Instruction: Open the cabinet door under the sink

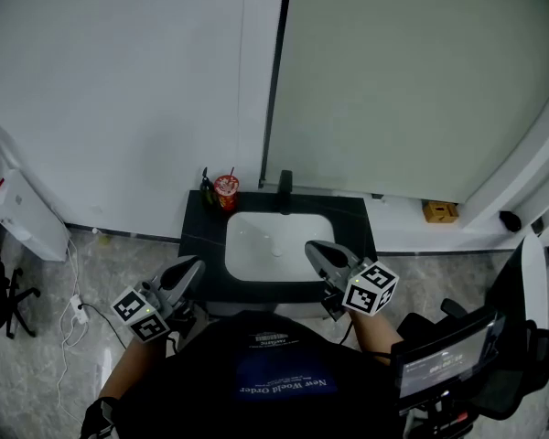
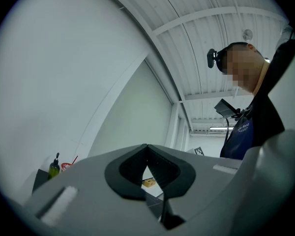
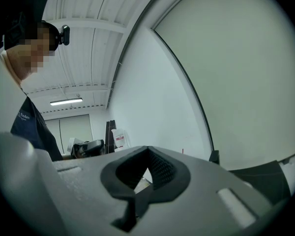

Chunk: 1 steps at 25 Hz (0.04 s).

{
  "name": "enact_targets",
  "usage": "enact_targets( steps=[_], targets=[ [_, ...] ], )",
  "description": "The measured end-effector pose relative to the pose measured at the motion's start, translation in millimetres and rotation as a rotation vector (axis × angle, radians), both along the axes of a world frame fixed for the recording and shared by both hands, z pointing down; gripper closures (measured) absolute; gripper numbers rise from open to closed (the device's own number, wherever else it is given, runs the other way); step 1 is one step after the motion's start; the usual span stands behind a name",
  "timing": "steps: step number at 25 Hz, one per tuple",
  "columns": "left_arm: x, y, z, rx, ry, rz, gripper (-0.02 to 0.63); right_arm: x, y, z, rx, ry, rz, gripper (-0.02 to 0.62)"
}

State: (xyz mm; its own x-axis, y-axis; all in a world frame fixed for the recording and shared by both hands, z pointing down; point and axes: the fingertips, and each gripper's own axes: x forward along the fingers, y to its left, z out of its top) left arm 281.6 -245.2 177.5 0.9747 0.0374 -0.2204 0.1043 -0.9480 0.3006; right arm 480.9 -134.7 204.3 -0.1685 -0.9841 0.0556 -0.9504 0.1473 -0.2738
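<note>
The cabinet door sits under the sink (image 1: 276, 245), hidden below the front edge of the black bench (image 1: 201, 236) and behind the person's chest, so no handle shows. The left tool (image 1: 194, 265) hangs just off the sink's front left corner, and the right tool (image 1: 313, 248) is above its front right rim. Both have their jaws pressed together on nothing. They are held high and point towards the wall, which looks like a ready pose ahead of reaching down. Behind the sink stands a faucet (image 1: 285, 190), with a red cup (image 1: 226, 191) and a dark bottle (image 1: 206, 188) to its left.

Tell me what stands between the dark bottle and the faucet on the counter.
A red cup stands there; the head view shows it.
</note>
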Motion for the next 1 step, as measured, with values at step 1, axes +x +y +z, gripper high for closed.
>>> enact_targets(
  steps=[1],
  targets=[
    [-0.7,0.7,0.4,-0.002,-0.001,-0.002,0.612,0.0,1.1,0.9,-0.001,-0.001,-0.001,0.597]
  ],
)
